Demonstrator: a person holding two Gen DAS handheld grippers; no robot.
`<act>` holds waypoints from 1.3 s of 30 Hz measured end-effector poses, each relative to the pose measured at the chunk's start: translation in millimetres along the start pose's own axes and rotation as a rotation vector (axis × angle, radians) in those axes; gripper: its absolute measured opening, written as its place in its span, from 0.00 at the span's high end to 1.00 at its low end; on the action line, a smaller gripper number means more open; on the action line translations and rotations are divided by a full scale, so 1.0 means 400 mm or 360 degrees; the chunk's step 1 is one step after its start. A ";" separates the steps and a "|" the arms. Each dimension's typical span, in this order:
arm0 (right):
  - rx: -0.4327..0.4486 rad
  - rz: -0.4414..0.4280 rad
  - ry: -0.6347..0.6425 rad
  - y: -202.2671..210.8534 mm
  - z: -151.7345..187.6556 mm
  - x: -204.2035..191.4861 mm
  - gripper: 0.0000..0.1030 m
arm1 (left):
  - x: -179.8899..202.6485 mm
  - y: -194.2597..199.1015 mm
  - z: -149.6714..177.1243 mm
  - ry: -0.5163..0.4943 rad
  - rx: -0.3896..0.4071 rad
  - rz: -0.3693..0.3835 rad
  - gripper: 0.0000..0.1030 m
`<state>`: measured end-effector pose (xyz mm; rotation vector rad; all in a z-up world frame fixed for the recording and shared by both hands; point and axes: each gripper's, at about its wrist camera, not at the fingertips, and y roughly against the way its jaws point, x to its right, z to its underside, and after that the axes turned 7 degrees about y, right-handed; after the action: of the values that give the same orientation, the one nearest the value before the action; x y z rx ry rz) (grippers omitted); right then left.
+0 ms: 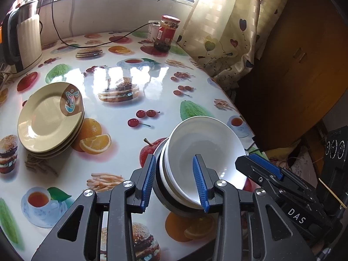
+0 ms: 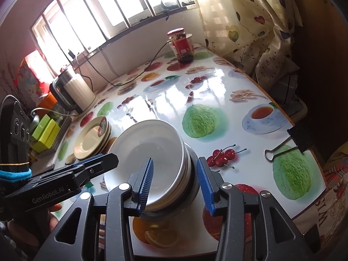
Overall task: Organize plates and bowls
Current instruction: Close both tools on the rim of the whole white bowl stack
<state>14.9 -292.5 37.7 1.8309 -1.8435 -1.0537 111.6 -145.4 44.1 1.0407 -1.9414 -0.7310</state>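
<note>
White glazed bowls (image 1: 202,152) sit nested in a stack near the counter's (image 1: 121,74) front edge, at about five o'clock in the left wrist view, the lowest one dark-rimmed. The left tongs (image 1: 175,184) straddle the stack's near-left rim, one blue pad outside the wall and one inside the top bowl; a gap shows at the outer pad, so the tongs stand part-way apart with no squeeze on the rim. The right tongs (image 1: 258,167) reach in from four o'clock to the bowl's right rim. A stack of cream plates (image 1: 50,117) lies at nine o'clock, well apart from the bowls. A red-lidded jar (image 1: 166,32) stands at twelve o'clock, a kettle (image 1: 24,39) at ten.

In the right wrist view the bowls (image 2: 150,152) fill the centre. The right tongs (image 2: 175,182) bracket the stack's right side, one pad inside the top bowl, the other clear of the outer wall, loose and part-way apart. The left tongs (image 2: 97,163) come in from nine o'clock. The plates (image 2: 91,139) lie at ten o'clock behind the bowls. A binder clip (image 2: 298,139) grips the counter edge at three o'clock.
</note>
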 end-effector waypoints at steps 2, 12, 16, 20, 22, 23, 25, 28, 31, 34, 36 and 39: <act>0.0005 0.0001 -0.0005 0.003 0.000 0.002 0.59 | -0.001 0.006 -0.002 0.0000 0.0012 0.0008 0.64; 0.0008 0.0001 -0.0002 0.004 0.000 0.001 0.58 | 0.000 0.014 -0.003 -0.0012 0.0027 0.0008 0.64; 0.0010 -0.0001 -0.0003 0.005 0.001 0.002 0.58 | 0.000 0.020 -0.002 -0.0029 0.0043 -0.0008 0.64; 0.0021 -0.0011 -0.0004 0.008 -0.003 -0.001 0.54 | -0.002 0.023 -0.003 -0.0044 0.0062 -0.0031 0.64; 0.0030 -0.0020 -0.0003 0.009 -0.005 -0.001 0.53 | -0.002 0.025 -0.004 -0.0060 0.0082 -0.0057 0.64; 0.0037 -0.0028 -0.0003 0.013 -0.008 -0.001 0.52 | -0.005 0.029 -0.004 -0.0061 0.0095 -0.0064 0.63; 0.0057 -0.0041 -0.0001 0.018 -0.012 -0.001 0.50 | -0.006 0.033 -0.005 -0.0078 0.0120 -0.0071 0.63; 0.0102 -0.0054 0.0008 0.034 -0.014 0.010 0.47 | -0.010 0.041 -0.007 -0.0104 0.0149 -0.0083 0.60; 0.0151 -0.0051 -0.0007 0.048 -0.016 0.034 0.45 | -0.021 0.044 -0.002 -0.0137 0.0151 -0.0097 0.56; 0.0172 -0.0029 -0.0013 0.058 -0.014 0.062 0.44 | -0.047 0.042 0.004 -0.0116 0.0138 -0.0102 0.56; 0.0185 -0.0023 -0.0019 0.063 -0.010 0.082 0.44 | -0.067 0.039 0.007 -0.0084 0.0125 -0.0092 0.56; 0.0189 0.0007 -0.0047 0.065 -0.001 0.113 0.44 | -0.098 0.034 0.015 -0.0036 0.0121 -0.0089 0.56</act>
<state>-8.5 -338.5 44.4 1.8857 -1.9650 -0.9946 114.8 -104.2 36.8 1.1409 -1.9798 -0.7074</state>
